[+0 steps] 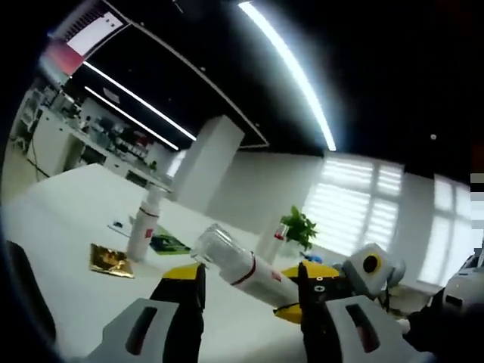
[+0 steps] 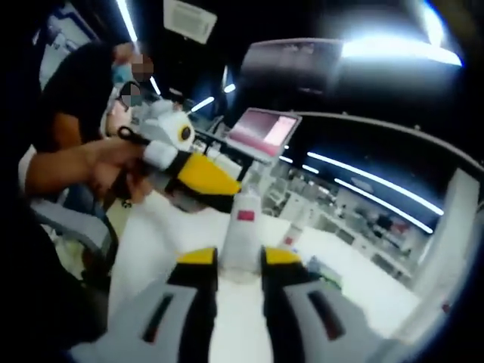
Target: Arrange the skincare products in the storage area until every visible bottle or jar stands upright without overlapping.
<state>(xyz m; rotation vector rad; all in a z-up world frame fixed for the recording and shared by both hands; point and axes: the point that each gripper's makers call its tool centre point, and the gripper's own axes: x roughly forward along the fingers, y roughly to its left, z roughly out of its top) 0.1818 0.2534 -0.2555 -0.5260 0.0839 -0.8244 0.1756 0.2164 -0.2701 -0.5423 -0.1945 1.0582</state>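
Jaws of my right gripper (image 2: 239, 261) clench the white bottle (image 2: 240, 227), its long axis toward 12 o'clock; my left gripper (image 1: 251, 283) stands released around this bottle (image 1: 243, 268), lying from 10 toward 4.

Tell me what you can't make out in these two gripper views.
- Left gripper view: the tilted white bottle lies between the jaws; its far end is hidden behind the right gripper.
- Left gripper view: the labels on the upright white bottle are too small to read, and the gold packet beside it is unclear.
- Right gripper view: the bottle is blurred and its base is hidden by the jaws.
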